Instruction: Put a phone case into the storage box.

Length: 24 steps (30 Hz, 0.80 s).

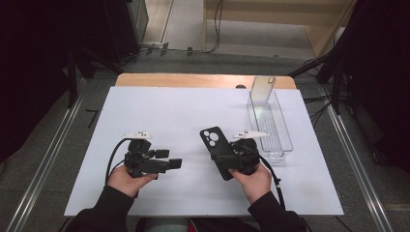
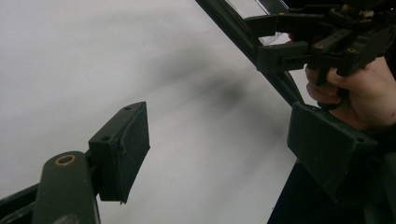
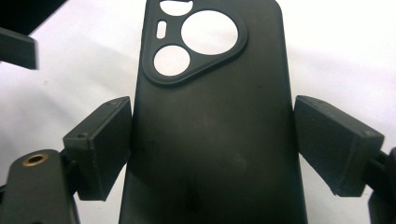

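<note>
A black phone case (image 1: 212,140) with round camera cutouts is held above the white table sheet (image 1: 169,111), right of centre. My right gripper (image 1: 226,158) is shut on it, with a pad pressed against each long edge. The right gripper view shows the case (image 3: 210,102) from its back, upright between the pads of that gripper (image 3: 212,149). My left gripper (image 1: 169,158) stands open at the left, pointing toward the case, with nothing between its pads. In the left gripper view, that gripper (image 2: 224,149) frames bare sheet, and the right gripper (image 2: 299,42) and a hand show beyond it.
A long clear plastic tray (image 1: 285,140) lies at the right of the sheet. A clear flat piece (image 1: 262,89) leans upright at its far end. Wooden table edge (image 1: 193,79) runs along the back. Metal rails flank the table.
</note>
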Tool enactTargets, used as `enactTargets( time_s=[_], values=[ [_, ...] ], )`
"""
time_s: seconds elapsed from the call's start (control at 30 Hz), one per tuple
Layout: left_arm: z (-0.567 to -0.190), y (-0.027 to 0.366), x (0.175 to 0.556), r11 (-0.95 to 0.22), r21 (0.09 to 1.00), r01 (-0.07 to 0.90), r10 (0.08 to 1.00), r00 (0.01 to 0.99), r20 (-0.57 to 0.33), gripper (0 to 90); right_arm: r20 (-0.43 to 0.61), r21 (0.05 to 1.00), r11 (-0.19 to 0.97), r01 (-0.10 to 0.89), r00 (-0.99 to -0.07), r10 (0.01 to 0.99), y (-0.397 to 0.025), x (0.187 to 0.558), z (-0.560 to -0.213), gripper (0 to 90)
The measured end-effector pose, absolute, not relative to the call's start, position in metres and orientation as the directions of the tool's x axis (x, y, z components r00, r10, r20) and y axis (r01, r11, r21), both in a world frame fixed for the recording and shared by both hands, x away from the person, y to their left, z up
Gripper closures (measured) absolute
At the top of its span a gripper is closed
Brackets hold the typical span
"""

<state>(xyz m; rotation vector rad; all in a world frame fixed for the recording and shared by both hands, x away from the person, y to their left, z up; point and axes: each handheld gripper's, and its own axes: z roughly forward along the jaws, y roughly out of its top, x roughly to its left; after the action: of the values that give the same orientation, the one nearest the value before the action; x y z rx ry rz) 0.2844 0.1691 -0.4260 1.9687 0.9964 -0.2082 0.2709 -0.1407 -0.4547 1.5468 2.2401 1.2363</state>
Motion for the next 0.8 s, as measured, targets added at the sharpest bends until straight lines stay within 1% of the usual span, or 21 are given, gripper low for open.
enactTargets(
  time_s=[0.07, 0.17, 0.23, 0.4, 0.43, 0.53, 0.67, 0.7, 0.8],
  values=[
    [-0.426, 0.164, 0.285, -0.294, 0.632, 0.717, 0.566, 0.663, -0.489, 21.2, 0.335, 0.693, 0.112, 0.712, -0.456, 0.825, -0.14, 0.27, -0.455, 13.3],
    [-0.426, 0.158, 0.287, -0.298, 0.629, 0.718, 0.567, 0.663, -0.489, 21.3, 0.399, 0.681, 0.069, 0.729, -0.449, 0.799, -0.141, 0.27, -0.457, 13.3],
    [-0.425, 0.154, 0.289, -0.295, 0.628, 0.72, 0.565, 0.661, -0.493, 21.4, 0.413, 0.678, 0.066, 0.732, -0.454, 0.79, -0.14, 0.269, -0.458, 13.3],
    [-0.419, 0.148, 0.296, -0.274, 0.63, 0.727, 0.562, 0.653, -0.508, 23.0, 0.412, 0.679, 0.076, 0.73, -0.465, 0.784, -0.135, 0.266, -0.458, 13.3],
    [-0.418, 0.146, 0.298, -0.274, 0.628, 0.728, 0.561, 0.652, -0.511, 25.0, 0.411, 0.681, 0.074, 0.729, -0.463, 0.785, -0.135, 0.266, -0.457, 13.3],
    [-0.415, 0.141, 0.303, -0.261, 0.607, 0.75, 0.566, 0.629, -0.533, 26.3, 0.415, 0.681, 0.067, 0.729, -0.46, 0.785, -0.133, 0.265, -0.457, 13.3],
    [-0.414, 0.134, 0.309, -0.237, 0.604, 0.761, 0.576, 0.611, -0.543, 26.4, 0.433, 0.672, 0.037, 0.74, -0.433, 0.791, -0.132, 0.264, -0.46, 13.3],
    [-0.414, 0.133, 0.31, -0.23, 0.602, 0.765, 0.579, 0.605, -0.547, 27.8, 0.438, 0.669, 0.032, 0.743, -0.428, 0.79, -0.132, 0.264, -0.461, 13.3],
    [-0.412, 0.132, 0.316, -0.207, 0.577, 0.79, 0.581, 0.574, -0.577, 28.5, 0.438, 0.668, 0.027, 0.743, -0.422, 0.793, -0.129, 0.264, -0.461, 13.3]
  ],
)
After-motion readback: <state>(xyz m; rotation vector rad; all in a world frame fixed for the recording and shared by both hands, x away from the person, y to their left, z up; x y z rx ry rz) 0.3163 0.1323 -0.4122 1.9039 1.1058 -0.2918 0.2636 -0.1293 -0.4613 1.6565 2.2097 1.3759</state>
